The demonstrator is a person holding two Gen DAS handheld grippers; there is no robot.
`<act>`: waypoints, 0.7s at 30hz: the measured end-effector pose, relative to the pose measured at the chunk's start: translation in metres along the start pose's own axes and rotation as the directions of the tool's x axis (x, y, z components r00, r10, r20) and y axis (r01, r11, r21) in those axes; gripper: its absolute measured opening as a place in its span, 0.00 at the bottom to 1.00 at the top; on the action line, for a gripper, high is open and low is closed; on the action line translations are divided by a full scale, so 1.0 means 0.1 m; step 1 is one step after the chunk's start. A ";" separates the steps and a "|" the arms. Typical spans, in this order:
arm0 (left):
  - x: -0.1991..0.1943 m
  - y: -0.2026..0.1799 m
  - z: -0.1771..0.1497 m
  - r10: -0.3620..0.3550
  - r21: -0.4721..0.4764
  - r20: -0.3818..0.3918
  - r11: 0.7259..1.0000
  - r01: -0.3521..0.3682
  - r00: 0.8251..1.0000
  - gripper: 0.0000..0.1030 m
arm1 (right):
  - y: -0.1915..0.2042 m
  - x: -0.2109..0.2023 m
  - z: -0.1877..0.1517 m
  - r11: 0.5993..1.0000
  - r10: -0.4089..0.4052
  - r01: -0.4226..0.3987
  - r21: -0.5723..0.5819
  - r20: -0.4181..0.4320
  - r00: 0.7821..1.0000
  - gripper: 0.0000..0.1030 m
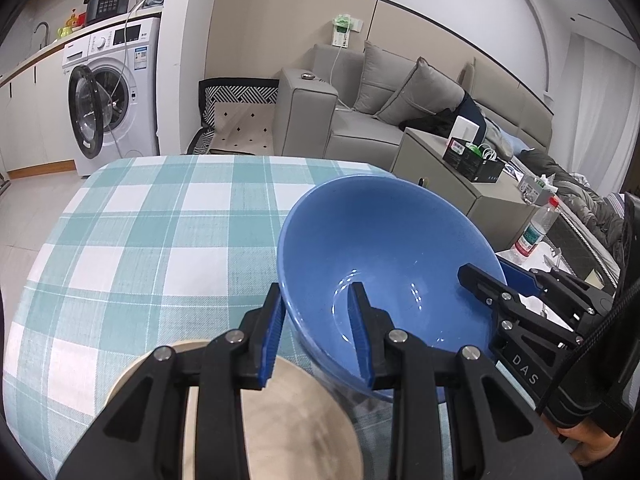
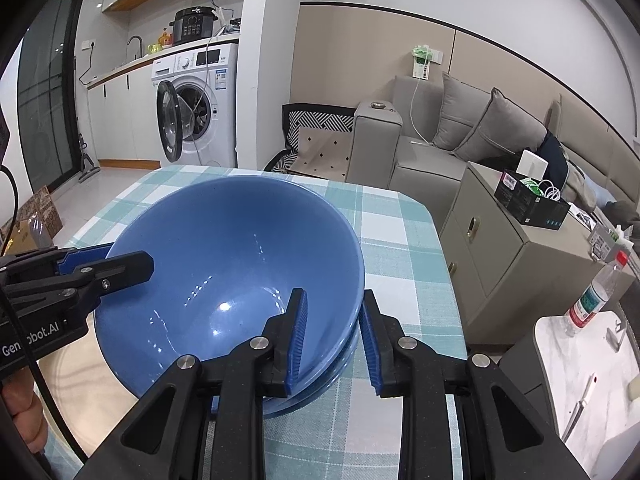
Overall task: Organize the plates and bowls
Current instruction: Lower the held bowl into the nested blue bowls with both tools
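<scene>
A stack of blue bowls [image 1: 384,248] [image 2: 236,252] sits on the checked tablecloth [image 1: 160,220]. My left gripper [image 1: 316,332] straddles the stack's left rim, one finger inside and one outside, with a small gap to the wall, so it is open. My right gripper [image 2: 334,340] straddles the right rim the same way, jaws apart and not pressing. Each gripper shows in the other's view: the right one [image 1: 484,284], the left one [image 2: 128,266]. A beige plate [image 1: 280,420] lies under my left gripper, beside the bowls.
The table's right edge [image 2: 448,272] drops off near a grey cabinet [image 2: 500,248]. A water bottle [image 2: 596,292] stands on a white side surface at the right. A sofa and a washing machine [image 1: 116,92] stand beyond the table.
</scene>
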State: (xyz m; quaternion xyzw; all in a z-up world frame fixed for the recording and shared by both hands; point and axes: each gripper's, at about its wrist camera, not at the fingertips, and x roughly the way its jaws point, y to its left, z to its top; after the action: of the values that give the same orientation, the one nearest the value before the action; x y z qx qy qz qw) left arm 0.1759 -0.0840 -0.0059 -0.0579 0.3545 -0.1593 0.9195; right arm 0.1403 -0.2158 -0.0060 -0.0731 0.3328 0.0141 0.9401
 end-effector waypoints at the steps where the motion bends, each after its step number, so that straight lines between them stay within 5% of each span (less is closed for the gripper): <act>1: 0.01 0.01 0.00 0.000 0.000 -0.001 1.000 0.000 1.000 0.29 | 0.01 0.01 0.00 1.000 -0.005 0.005 -0.003 0.001 1.000 0.26; 16: 0.11 -0.05 -0.04 0.032 0.043 -0.021 0.999 -0.031 0.999 0.30 | 0.10 0.06 -0.10 0.998 -0.052 0.052 -0.043 -0.001 0.999 0.27; 21: 0.14 -0.08 -0.06 0.030 0.052 -0.042 0.998 -0.028 0.999 0.35 | 0.09 0.08 -0.12 1.000 -0.007 0.007 -0.023 -0.019 1.000 0.40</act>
State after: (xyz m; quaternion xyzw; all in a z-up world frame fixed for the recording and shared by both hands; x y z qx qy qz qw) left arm 0.1796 -0.0961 -0.0171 -0.0257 0.3707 -0.1560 0.9152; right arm 0.1383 -0.2089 -0.0212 -0.0853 0.3411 0.0141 0.9360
